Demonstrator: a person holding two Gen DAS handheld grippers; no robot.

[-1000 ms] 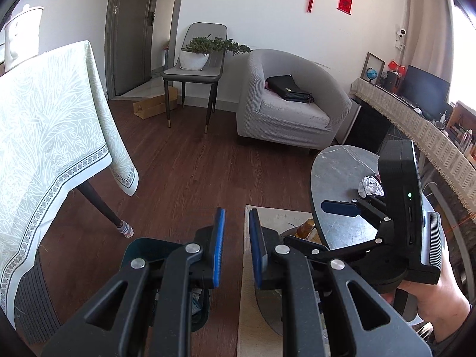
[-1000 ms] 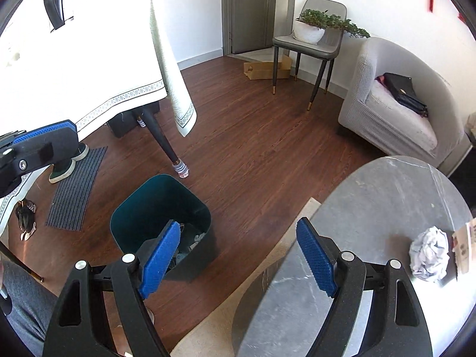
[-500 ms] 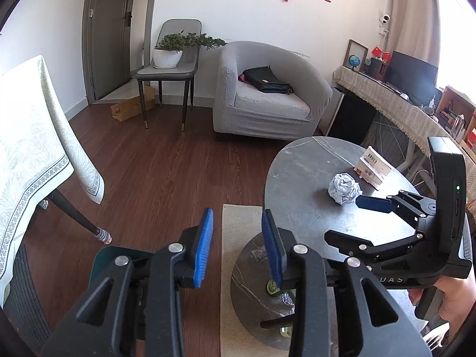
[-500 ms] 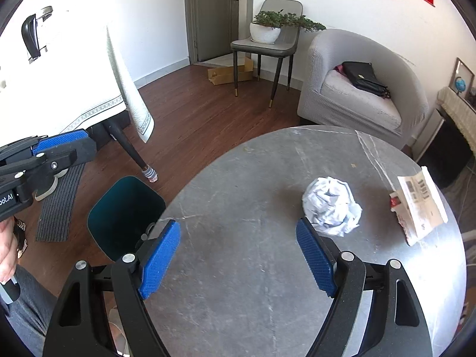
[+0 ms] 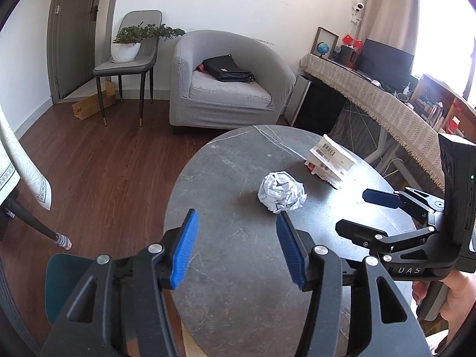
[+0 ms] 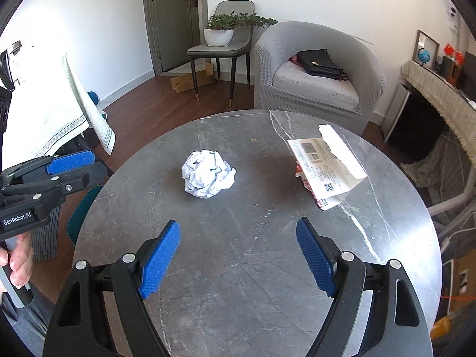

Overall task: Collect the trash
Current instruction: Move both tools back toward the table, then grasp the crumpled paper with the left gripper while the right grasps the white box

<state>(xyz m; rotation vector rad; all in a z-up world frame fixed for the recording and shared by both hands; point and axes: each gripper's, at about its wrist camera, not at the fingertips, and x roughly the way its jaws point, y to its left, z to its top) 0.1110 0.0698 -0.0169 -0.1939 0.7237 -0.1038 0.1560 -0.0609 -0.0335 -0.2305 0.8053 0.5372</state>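
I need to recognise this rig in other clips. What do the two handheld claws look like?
Both the left claw and the right claw have black angular linkage arms with silver rivets and ribbed blue pads. The left one's body reads "GenRobot.AI"; the right one's reads "DAS" and shows a small green light.

Behind the left gripper's (image 5: 236, 245) black arms, the dark teal plastic waste bin (image 5: 64, 285) shows only a corner; its inside is hidden. From the right gripper (image 6: 238, 255), the round grey marble table (image 6: 253, 267) covers all but a sliver of that bin. The print on the torn white paper package (image 6: 324, 163) ahead is too small to read. The hand (image 5: 455, 300) beside the left gripper runs off the frame.
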